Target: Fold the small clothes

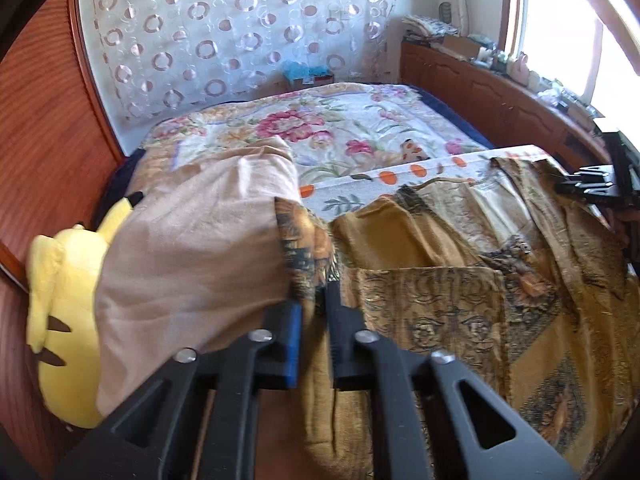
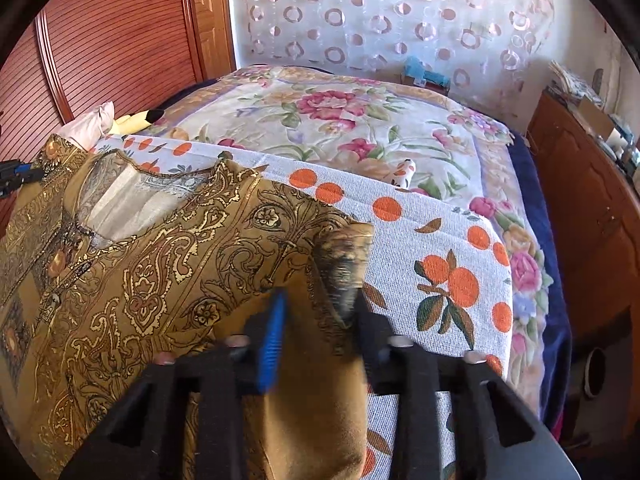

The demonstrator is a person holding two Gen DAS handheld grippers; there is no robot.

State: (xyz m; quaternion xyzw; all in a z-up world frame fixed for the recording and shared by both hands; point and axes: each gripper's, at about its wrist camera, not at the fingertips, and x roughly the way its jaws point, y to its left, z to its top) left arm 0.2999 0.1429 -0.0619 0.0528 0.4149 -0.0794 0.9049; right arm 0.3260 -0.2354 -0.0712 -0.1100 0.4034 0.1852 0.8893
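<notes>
A golden-brown top (image 1: 432, 296) with a dark ornate print lies spread on a white towel with orange fruit prints (image 2: 440, 240) on the bed. My left gripper (image 1: 314, 298) is shut on a bunched edge of the top at its left side, beside a beige cloth. In the right wrist view, my right gripper (image 2: 320, 300) is shut on the top (image 2: 160, 264) at its right corner, where the fabric fills the gap between the blue pad and the black finger. Each gripper also shows at the edge of the other's view: the right gripper (image 1: 592, 190) and the left gripper (image 2: 16, 178).
A floral bed cover (image 1: 340, 128) lies under the towel. A yellow plush toy (image 1: 64, 320) and a beige cloth (image 1: 192, 248) sit at the left, against a wooden slatted wall (image 1: 44, 140). A small spotted toy (image 1: 412, 148) lies mid-bed. A cluttered wooden cabinet (image 2: 580, 200) runs along the right.
</notes>
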